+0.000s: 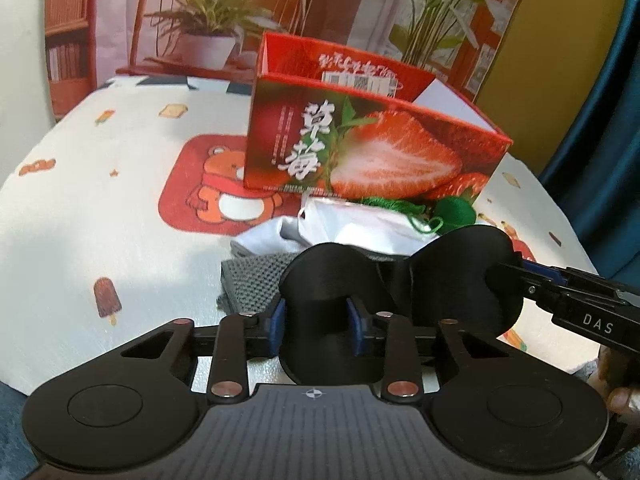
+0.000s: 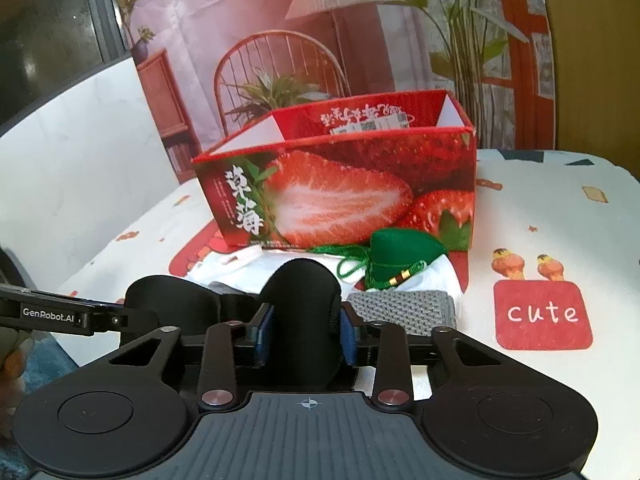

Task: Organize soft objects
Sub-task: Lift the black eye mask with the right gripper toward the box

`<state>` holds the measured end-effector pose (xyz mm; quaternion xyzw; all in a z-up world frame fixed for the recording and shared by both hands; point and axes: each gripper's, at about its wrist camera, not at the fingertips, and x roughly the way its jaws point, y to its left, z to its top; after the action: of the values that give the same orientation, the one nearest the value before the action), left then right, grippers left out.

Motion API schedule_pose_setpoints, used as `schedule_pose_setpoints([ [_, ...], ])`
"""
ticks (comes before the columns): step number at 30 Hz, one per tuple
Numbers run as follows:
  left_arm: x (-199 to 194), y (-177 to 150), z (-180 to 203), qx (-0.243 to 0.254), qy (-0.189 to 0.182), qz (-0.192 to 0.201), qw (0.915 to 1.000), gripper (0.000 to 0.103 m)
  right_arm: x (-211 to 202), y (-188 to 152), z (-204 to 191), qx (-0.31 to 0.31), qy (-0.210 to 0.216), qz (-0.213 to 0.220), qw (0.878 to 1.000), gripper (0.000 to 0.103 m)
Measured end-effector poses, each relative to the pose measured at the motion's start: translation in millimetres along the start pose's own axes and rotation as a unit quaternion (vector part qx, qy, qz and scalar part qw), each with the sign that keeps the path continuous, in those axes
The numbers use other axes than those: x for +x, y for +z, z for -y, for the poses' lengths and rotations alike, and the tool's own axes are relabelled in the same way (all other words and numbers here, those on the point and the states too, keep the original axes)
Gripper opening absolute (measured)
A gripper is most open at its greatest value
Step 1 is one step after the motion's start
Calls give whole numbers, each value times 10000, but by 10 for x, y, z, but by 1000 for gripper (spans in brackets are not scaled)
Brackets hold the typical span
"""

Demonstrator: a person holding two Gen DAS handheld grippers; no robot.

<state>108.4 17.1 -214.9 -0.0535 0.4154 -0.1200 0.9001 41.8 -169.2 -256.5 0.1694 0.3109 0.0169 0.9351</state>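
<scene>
Printed backdrop (image 2: 320,40) behind table showing rattan chair, potted plants, lamp, bookshelf, yellow wall (image 1: 560,60) at right, teal curtain (image 1: 608,100) beside it, dark window (image 2: 48,20), cartoon-print white tablecloth (image 1: 100,220), patchy daylight across it

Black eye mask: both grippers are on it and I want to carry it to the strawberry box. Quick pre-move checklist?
1. Left gripper fingers clamp one cup of the black eye mask: ok.
2. Right gripper fingers clamp the other cup: ok.
3. Strawberry box open at the top: ok.
4. Room inside the box: cannot tell, the front wall hides the floor.
5. Green pouch and its cord clear of the mask: cannot tell, they lie close behind it.
6. Grey knit cloth not caught by the fingers: cannot tell.
</scene>
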Motion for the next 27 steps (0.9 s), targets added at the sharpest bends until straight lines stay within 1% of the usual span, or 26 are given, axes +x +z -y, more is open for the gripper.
schedule_pose_setpoints([
  [2, -58, 17, 35, 82, -19, 88, 9999, 29, -41, 20, -15, -4, 100, 88, 9999, 22],
  [6, -204, 97, 122, 308, -109, 359, 9988, 18, -109, 106, -82, -127, 318, 210, 9992, 12],
  [7, -250, 122, 129, 338, -135, 452, 9983, 17, -130, 137, -106, -177, 367, 255, 9988, 11],
  [10, -385, 183, 158, 421, -170, 739, 9962, 15, -189, 220, -145, -214, 453, 405, 9979, 9],
  [13, -453, 209, 177, 443, -115, 892, 9950, 15, -243, 269, -150, -189, 478, 516, 9973, 9],
  [19, -371, 129, 175, 370, -81, 755, 9964, 14, -268, 249, -186, -239, 449, 512, 9974, 9],
  [24, -269, 63, 87, 172, -88, 561, 9982, 14, -217, 187, -163, -171, 425, 347, 9984, 9],
  [27, -185, 23, 63, 170, -62, 442, 9989, 14, -173, 148, -154, -161, 415, 242, 9987, 9],
])
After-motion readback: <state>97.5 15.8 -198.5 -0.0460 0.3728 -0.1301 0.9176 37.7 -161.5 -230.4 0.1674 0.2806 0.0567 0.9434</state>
